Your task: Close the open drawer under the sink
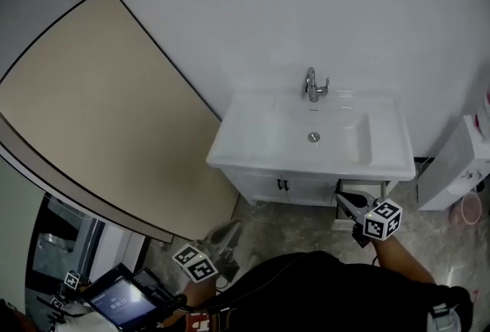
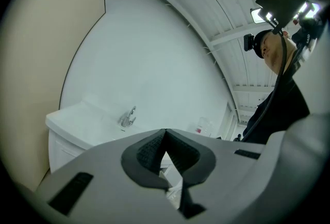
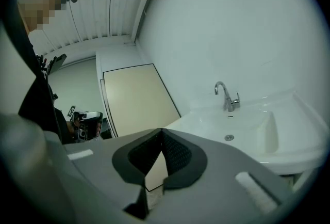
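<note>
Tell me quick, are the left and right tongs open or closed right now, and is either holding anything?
Left tongs: closed, holding nothing.
Right tongs: closed, holding nothing.

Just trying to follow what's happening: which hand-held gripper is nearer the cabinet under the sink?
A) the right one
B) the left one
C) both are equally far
A: in the head view the right gripper is right at the front of the cabinet, while the left gripper is well short of it.
</note>
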Demonstrator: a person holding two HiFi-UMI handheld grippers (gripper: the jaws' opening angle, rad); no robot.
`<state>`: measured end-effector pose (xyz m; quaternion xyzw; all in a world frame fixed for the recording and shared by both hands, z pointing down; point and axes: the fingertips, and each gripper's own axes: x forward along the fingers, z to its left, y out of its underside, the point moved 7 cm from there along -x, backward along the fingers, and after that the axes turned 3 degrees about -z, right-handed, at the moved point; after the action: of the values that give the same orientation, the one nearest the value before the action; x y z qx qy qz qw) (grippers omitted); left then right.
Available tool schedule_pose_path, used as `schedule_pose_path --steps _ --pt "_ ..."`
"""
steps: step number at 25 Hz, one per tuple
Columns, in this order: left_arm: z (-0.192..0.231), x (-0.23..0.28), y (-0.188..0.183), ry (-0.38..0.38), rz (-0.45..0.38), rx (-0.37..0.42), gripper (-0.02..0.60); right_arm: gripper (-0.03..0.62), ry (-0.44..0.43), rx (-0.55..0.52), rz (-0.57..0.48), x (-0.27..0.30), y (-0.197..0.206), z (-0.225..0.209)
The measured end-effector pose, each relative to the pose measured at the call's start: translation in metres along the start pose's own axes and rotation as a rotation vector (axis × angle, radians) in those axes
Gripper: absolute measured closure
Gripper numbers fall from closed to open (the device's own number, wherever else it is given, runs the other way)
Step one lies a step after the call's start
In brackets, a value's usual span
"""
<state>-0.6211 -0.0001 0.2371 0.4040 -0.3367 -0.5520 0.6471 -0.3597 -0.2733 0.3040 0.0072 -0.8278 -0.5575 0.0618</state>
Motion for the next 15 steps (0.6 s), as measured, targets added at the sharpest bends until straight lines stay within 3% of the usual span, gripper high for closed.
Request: schedule_pose_path --steps 7,12,15 --pt "0.072 0.053 -0.022 0.157 0.052 -0.042 0.581 0.592 0.166 -0.007 -0.024 0.025 -0.008 -0.014" --pt "0.121 0.061 -0.039 0.260 0.075 -0.030 0.583 0.592 0.247 -0.011 -0.057 0.058 -0.011 -0.003" --pt "0.164 0.067 -0.073 0.303 0.101 -0.039 0.581 0.592 0.278 -0.015 -0.072 0.104 -0.027 0.008"
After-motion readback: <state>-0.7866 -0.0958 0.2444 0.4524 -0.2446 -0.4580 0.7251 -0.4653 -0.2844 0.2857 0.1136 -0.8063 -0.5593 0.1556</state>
